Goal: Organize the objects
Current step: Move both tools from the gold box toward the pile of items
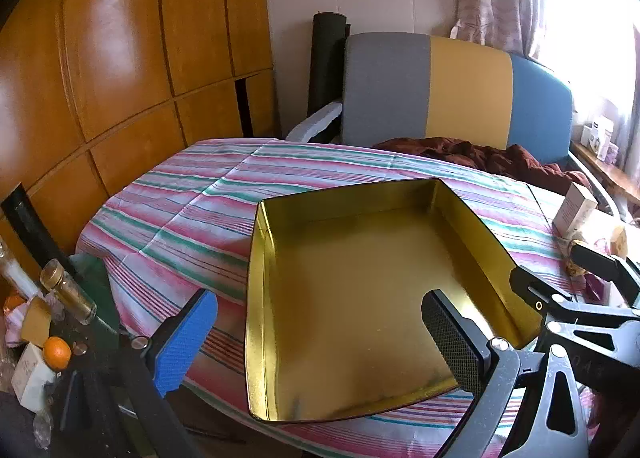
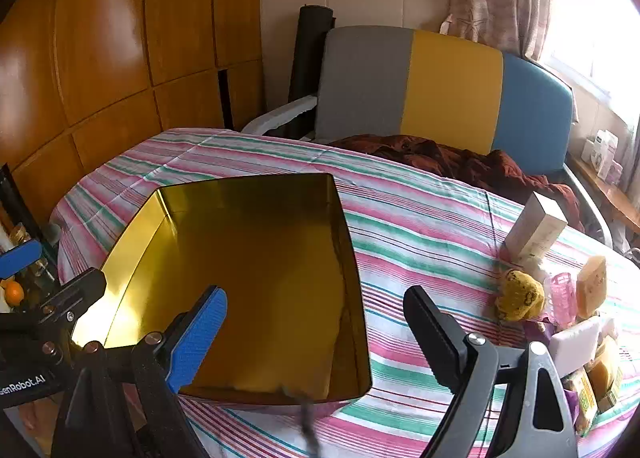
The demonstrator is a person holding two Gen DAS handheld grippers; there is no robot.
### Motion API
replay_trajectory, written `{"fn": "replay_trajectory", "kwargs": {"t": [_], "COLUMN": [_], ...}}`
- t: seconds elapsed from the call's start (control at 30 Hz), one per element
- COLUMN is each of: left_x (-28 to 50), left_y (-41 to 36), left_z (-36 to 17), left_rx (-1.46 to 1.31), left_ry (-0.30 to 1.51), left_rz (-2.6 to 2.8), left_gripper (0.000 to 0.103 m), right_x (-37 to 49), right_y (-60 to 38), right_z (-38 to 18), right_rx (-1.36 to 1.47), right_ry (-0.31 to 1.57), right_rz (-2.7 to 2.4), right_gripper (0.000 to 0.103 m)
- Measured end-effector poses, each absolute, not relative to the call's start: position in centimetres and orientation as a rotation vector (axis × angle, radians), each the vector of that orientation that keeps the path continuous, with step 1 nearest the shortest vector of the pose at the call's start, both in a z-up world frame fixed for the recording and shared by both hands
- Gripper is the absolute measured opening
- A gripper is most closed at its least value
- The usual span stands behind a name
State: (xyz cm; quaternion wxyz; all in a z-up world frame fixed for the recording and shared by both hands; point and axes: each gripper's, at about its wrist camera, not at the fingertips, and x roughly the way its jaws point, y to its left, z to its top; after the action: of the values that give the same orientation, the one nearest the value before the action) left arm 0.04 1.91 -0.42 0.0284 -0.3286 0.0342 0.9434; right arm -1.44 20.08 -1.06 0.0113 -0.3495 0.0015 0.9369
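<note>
A striped cloth [image 2: 420, 226] is covering the table, and a gold tin [image 1: 360, 298] is sitting open on it near the front edge. I am holding my left gripper [image 1: 320, 342] wide over the tin's near left part, gripping nothing. My right gripper [image 2: 316, 334] is hanging wide over the tin's near right corner, also gripping nothing. A white box [image 2: 536, 228], a yellow sponge [image 2: 520, 294] and soaps [image 2: 591, 286] are lying clustered right of the tin.

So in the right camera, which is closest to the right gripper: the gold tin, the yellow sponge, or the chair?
From the right gripper:
1. Gold tin, just under its left finger.
2. Yellow sponge, off to the right.
3. Chair, behind the table.
</note>
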Motion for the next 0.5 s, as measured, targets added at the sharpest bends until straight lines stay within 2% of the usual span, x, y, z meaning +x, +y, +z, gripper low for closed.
{"fn": "replay_trajectory", "kwargs": {"t": [0.5], "left_x": [0.2], "left_y": [4.1], "left_z": [-0.4], "left_rx": [-0.999], "left_ry": [0.176], "left_rz": [2.776], "left_gripper": [0.103], "right_x": [-0.2], "right_y": [23.5], "right_z": [-0.7], "right_rx": [-1.055], "right_ry": [0.07], "right_rz": [2.873], "right_gripper": [0.092]}}
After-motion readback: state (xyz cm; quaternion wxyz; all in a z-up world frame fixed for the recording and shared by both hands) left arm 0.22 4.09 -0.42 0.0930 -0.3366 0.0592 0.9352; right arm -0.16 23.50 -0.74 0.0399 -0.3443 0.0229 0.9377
